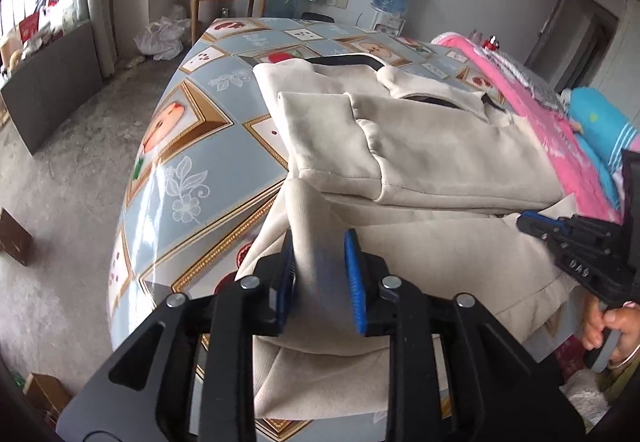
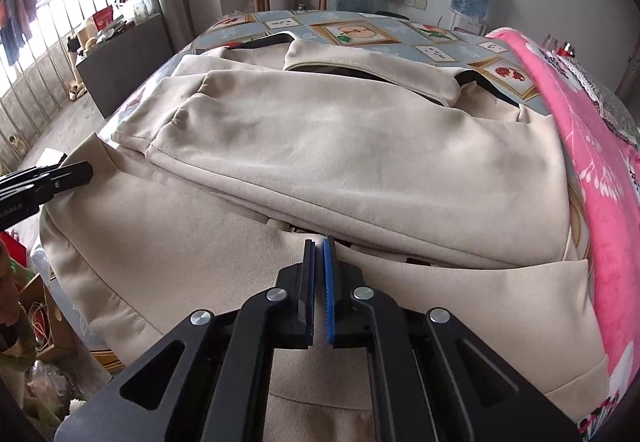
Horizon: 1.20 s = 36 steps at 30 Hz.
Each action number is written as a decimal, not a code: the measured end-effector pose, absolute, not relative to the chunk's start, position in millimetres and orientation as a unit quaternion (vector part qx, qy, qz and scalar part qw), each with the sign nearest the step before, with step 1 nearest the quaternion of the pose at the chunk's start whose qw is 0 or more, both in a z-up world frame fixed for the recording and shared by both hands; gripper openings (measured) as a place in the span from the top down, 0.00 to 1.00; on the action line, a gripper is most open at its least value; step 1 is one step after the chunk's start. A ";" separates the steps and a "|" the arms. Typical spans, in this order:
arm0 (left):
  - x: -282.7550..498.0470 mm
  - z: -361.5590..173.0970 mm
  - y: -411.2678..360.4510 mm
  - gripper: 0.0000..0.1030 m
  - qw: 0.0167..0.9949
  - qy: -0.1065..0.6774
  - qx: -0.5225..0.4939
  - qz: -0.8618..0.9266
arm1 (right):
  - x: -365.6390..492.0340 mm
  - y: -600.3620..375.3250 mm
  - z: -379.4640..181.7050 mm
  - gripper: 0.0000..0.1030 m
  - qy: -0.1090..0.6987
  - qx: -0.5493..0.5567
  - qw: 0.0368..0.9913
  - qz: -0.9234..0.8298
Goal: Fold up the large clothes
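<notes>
Patterned oilcloth with framed fruit pictures covers the bench (image 1: 188, 170), and a cream jacket (image 2: 320, 146) lies spread across it, sleeves folded over the chest, its hem hanging over the near edge. At that hem, the left claw (image 1: 320, 274) pinches a raised fold of cream cloth between its blue pads. The right claw (image 2: 319, 282) is pressed together, with a thin ridge of the hem between its pads. A pink blanket (image 2: 592, 178) lies alongside. No writing can be read.

No readable text — markings too small, blurred.
</notes>
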State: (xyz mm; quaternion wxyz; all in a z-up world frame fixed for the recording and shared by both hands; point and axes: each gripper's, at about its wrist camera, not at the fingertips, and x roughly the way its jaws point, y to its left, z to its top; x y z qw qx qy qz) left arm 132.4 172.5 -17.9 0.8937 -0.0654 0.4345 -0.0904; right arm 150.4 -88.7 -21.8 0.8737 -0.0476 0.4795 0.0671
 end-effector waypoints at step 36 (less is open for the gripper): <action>135.9 -27.8 147.7 0.95 0.904 0.421 0.069 -0.020 | 136.6 -178.2 -4.8 0.66 0.453 0.086 0.887 0.011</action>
